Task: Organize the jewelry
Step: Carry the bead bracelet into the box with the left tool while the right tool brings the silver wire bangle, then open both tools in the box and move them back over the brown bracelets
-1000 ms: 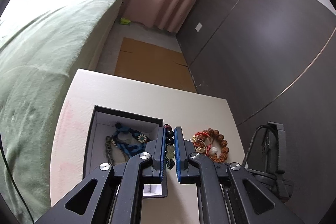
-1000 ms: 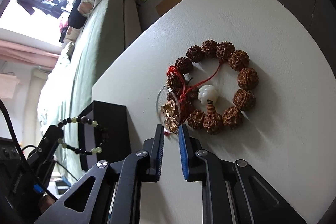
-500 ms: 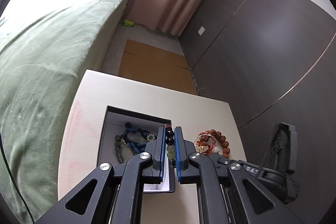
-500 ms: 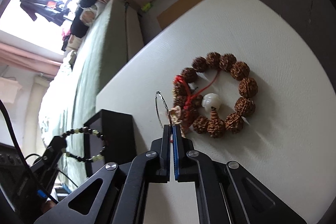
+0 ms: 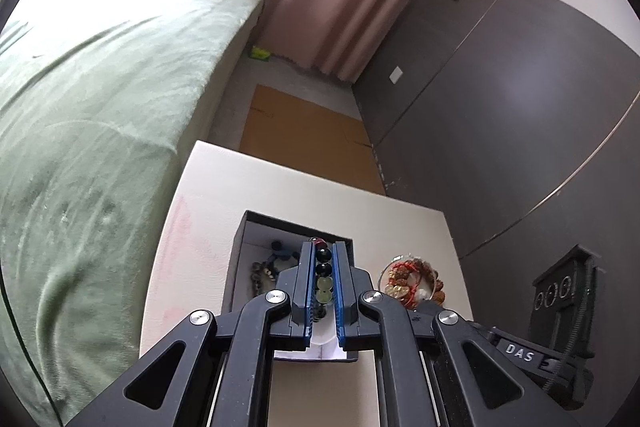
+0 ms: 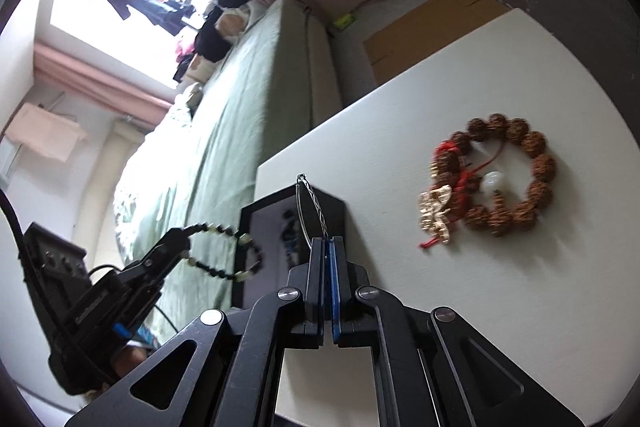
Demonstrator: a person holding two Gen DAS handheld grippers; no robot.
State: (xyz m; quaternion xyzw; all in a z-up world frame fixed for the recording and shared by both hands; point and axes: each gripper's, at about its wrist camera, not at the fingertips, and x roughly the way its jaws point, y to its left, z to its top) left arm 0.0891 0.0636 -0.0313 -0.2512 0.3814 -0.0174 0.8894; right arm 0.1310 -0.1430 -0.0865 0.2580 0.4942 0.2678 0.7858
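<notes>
Lifted thin silver hoop point(image 6: 311, 211) off counter point(image 6: 500, 287), pinched in right gripper point(image 6: 328, 247). Left gripper point(image 5: 323, 267) clamped on dark bead bracelet point(image 5: 323, 273) above black box point(image 5: 240, 259). Brown seed-bead bracelet point(image 6: 508, 175) flat on counter, right of box.

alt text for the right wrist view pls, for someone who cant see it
The right gripper is shut on a thin silver wire bangle, held above a white table. To the left, the left gripper holds a dark-and-pale beaded bracelet beside an open black box; a brown seed-bead bracelet lies on the table.
</notes>
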